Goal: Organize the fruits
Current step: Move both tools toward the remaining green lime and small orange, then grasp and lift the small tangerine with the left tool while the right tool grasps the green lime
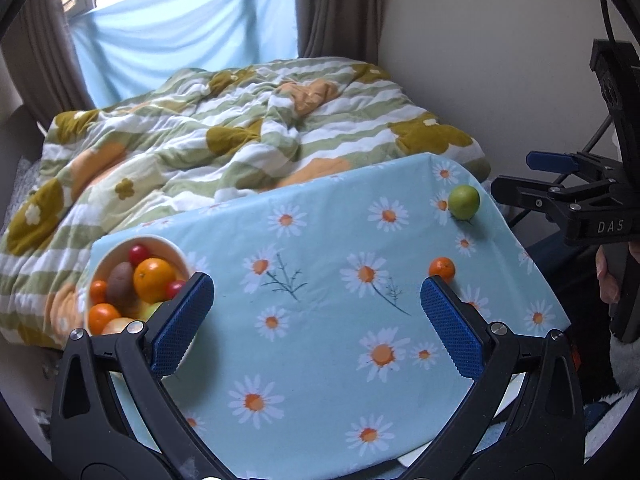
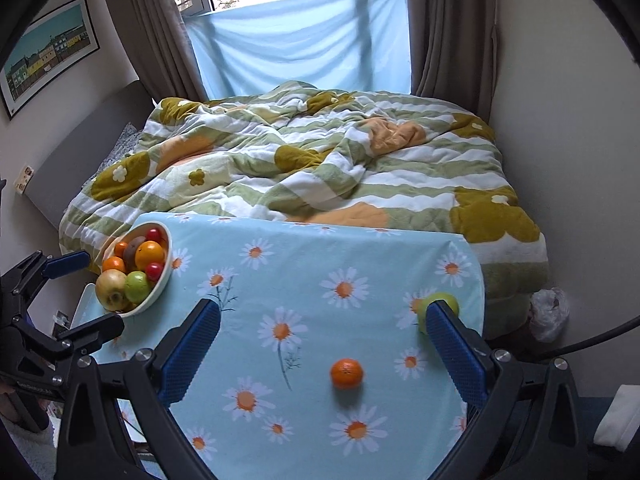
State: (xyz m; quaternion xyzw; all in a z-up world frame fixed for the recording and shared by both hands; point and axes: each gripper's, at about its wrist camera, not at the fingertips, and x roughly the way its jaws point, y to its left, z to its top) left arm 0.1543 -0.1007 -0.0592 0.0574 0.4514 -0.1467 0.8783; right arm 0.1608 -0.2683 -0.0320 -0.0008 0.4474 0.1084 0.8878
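Beside the bed [image 1: 240, 128] stands a table covered with a light blue daisy-print cloth [image 1: 320, 320], and every place below is given from the white fruit bowl [image 1: 176, 250] at the table's left end.

From your left wrist camera: your left gripper [image 1: 318, 312] is spread wide and holds nothing. Its left blue pad [image 1: 180, 320] overlaps the bowl's near rim; you cannot tell whether it touches. The bowl holds a heap of fruit: at least three oranges, two small red fruits and one brown fruit can be counted, with paler fruit half hidden behind the pad. Far to the right of the bowl, one small orange [image 1: 442, 269] lies loose on the cloth just beyond the right pad. Farther right and back, near the table's corner, lies one green apple [image 1: 464, 202]. Your right gripper [image 1: 540, 178] hangs past the table's right edge, well away from the bowl, its jaws apart; white letters on its body read "DAS".

From your right wrist camera: your right gripper [image 2: 324, 340] is open and empty above the cloth. The bowl [image 2: 160, 292] sits far left, piled with fruit. One orange [image 2: 346, 373] lies between the fingers. One green apple [image 2: 438, 306] peeks from behind the right finger. Your left gripper [image 2: 92, 292] hovers just left of the bowl, open.
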